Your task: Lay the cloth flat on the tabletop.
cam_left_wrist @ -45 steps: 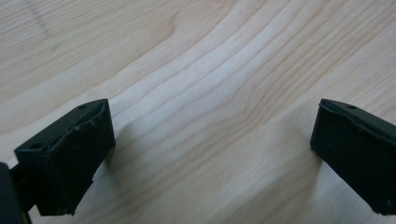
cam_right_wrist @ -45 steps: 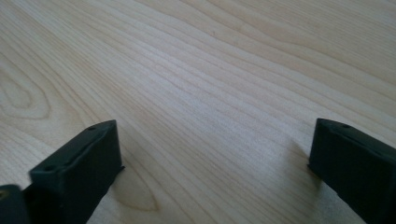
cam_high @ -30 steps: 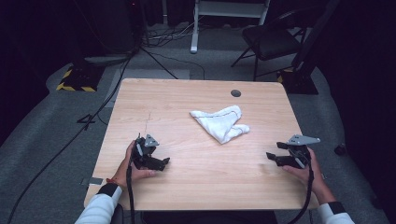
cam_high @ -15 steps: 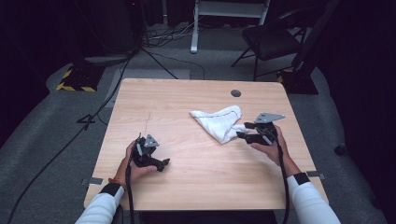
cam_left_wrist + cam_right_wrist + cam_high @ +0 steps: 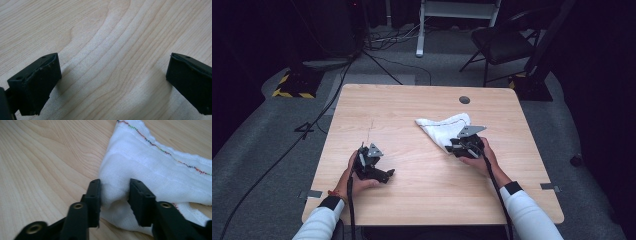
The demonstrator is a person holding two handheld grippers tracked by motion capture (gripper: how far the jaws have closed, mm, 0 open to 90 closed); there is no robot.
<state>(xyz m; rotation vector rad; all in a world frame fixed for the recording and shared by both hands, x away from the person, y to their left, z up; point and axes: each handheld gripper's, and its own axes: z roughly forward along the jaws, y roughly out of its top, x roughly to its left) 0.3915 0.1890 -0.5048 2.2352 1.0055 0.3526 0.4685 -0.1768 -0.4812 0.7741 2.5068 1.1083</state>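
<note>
A crumpled white cloth [image 5: 439, 126] with a multicoloured stitched hem lies on the wooden table [image 5: 412, 100], right of centre. My right gripper [image 5: 453, 146] is at the cloth's near corner. In the right gripper view, its jaws have just been closing and its pads [image 5: 94, 195] pinch a bunched fold of the cloth [image 5: 155, 160] between them. My left gripper [image 5: 387, 175] rests on the table at the front left, held in a hand. In the left gripper view it [image 5: 112, 82] stands open over bare wood, with nothing between its jaws.
A small black round grommet [image 5: 464, 99] sits near the table's far edge. Beyond the table, on the floor, are a dark chair [image 5: 502, 45], a white stand leg [image 5: 419, 30], trailing cables and a yellow-and-black striped base [image 5: 291, 84].
My right hand has moved left and away from the table's right front edge to the cloth, and its jaws have closed on the near corner. The left hand has stayed put.
</note>
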